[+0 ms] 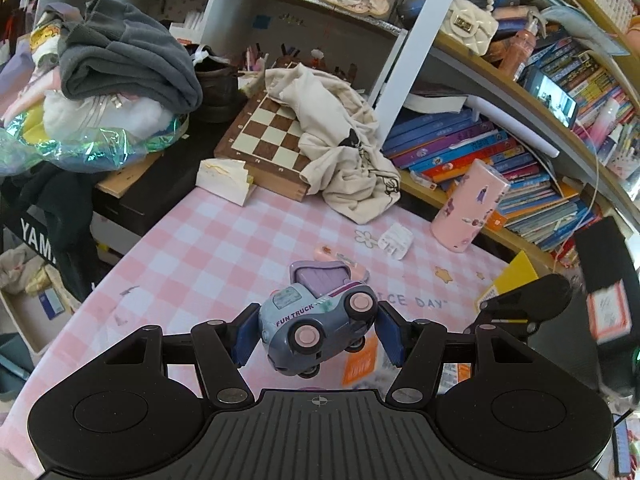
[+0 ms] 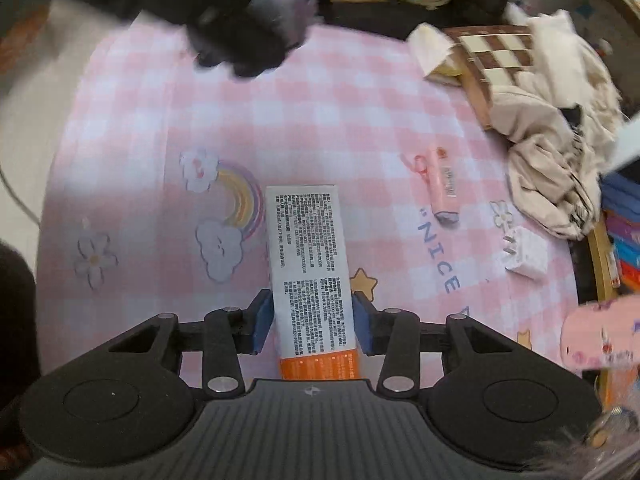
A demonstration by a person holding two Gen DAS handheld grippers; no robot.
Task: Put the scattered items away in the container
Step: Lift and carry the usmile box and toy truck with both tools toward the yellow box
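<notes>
Left gripper (image 1: 318,330) clamped on grey toy truck (image 1: 316,328), raised above pink checked mat (image 1: 208,248), right gripper (image 2: 312,322) closed on white-and-orange box (image 2: 310,276) lying flat on the mat, pink tube (image 2: 442,184) and white plug (image 2: 524,254) loose nearby

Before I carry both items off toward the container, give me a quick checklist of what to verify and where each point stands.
1. Left gripper clamped on the grey toy truck with pink wheels: ok, the blue pads press both sides and it hangs clear of the pink checked tablecloth.
2. Right gripper closed on the white and orange printed carton: ok, the pads touch both long sides.
3. Carton lifted: cannot tell.
4. Container in sight: not ok, neither view shows it.
5. Items left on the cloth: not ok, the pink tube and the white plug adapter remain.
</notes>
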